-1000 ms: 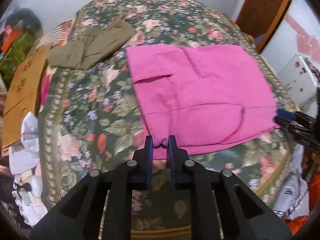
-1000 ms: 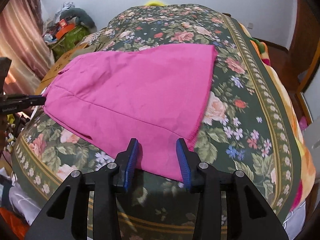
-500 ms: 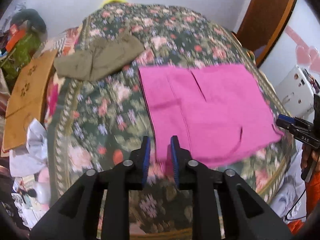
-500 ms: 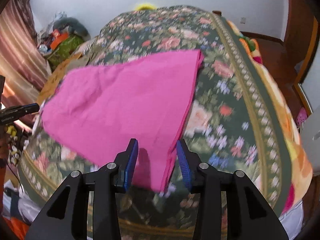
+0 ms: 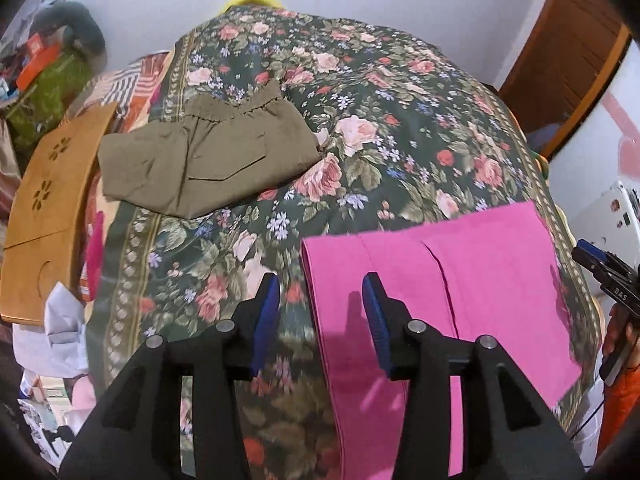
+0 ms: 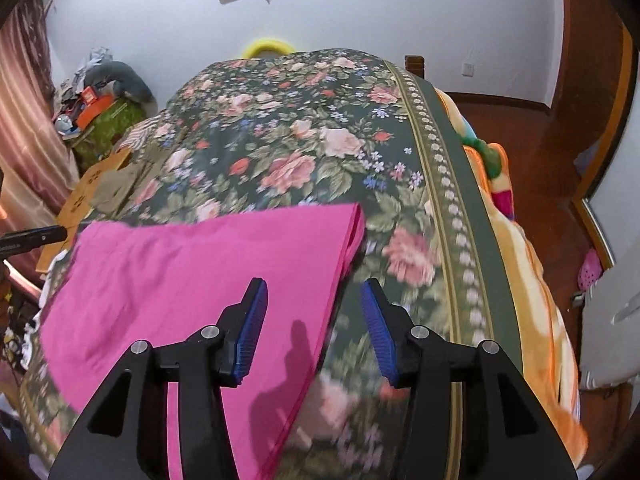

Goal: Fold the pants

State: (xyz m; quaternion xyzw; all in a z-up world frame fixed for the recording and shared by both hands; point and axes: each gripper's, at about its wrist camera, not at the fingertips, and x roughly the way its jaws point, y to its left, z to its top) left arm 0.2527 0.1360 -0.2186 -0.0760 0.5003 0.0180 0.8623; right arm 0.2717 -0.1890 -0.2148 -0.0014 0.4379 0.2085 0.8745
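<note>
The folded pink pants (image 5: 460,300) lie on the floral bedspread (image 5: 380,140), and their near part runs down under both grippers. My left gripper (image 5: 320,284) hovers over their left edge. Its jaws are opening, and the cloth edge lies below the gap with neither pad pressing it. In the right wrist view my right gripper (image 6: 312,286) hangs over the right edge of the pink pants (image 6: 192,276). Its jaws are also opening and grip nothing. Each gripper shows in the other's view, the right gripper (image 5: 596,264) at the right margin and the left gripper (image 6: 32,236) at the left.
Folded olive pants (image 5: 208,160) lie at the far left of the bed. A wooden board (image 5: 52,208) and white cloth (image 5: 64,332) sit beside the bed's left side. An orange blanket (image 6: 532,300) hangs along the right side. Clutter (image 6: 100,112) fills the far left corner.
The pink pants have slid toward the near edge of the bed with both grippers. The left jaws, shut on the near hem before, have spread and let go; the right jaws have widened too.
</note>
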